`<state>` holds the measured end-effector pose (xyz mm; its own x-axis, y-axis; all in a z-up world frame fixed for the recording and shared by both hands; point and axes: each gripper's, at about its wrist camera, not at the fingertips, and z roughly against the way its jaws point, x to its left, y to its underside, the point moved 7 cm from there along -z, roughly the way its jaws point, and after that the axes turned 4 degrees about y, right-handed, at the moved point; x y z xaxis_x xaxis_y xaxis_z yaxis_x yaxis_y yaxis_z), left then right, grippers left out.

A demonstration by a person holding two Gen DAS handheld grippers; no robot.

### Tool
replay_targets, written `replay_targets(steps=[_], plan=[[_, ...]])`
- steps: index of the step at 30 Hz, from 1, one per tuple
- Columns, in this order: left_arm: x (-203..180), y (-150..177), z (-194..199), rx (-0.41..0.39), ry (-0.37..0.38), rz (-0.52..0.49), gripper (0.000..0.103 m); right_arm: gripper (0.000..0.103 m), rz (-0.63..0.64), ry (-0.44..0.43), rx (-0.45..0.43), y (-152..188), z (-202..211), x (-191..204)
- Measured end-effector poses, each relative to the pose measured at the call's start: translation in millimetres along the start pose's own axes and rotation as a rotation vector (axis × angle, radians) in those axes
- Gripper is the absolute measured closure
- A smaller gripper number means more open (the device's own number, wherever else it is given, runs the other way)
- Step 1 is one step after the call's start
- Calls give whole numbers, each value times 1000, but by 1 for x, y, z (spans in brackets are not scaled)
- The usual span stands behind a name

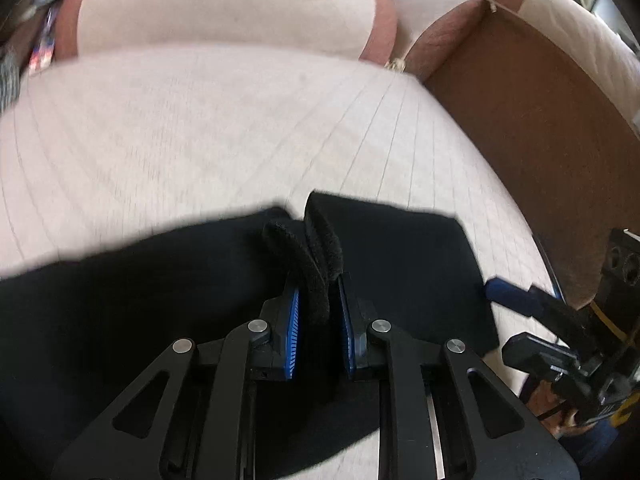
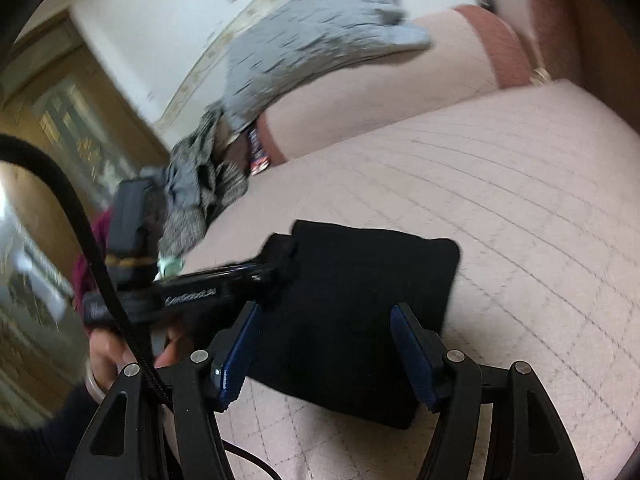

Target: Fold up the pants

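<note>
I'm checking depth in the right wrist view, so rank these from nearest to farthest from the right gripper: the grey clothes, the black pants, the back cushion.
1. Black pants, lying between the open right gripper fingers.
2. Grey clothes, heaped left, past the pants.
3. Back cushion, behind, upper centre.

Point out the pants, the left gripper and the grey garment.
pants [image 2: 360,280], right wrist view, on the flat top of the folded black stack.
left gripper [image 1: 320,276], left wrist view, midway between its fingertips, shut on a fold.
grey garment [image 2: 320,36], right wrist view, on its middle.
</note>
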<state>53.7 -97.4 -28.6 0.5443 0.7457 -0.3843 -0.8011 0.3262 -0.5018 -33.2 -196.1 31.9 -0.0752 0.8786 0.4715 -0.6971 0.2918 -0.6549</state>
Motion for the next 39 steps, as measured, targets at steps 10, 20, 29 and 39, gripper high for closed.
replay_targets(steps=[10, 20, 29, 39], plan=[[31, 10, 28, -67, 0, 146, 85, 54, 431, 71, 82, 33, -43, 59], [39, 15, 46, -111, 11, 199, 85, 66, 545, 146, 123, 43, -66, 56], [40, 18, 63, -147, 37, 199, 85, 99, 383, 32, 28, 20, -39, 68], [21, 4, 60, -169, 82, 244, 44, 64, 168, -50, 133, 26, -60, 49]])
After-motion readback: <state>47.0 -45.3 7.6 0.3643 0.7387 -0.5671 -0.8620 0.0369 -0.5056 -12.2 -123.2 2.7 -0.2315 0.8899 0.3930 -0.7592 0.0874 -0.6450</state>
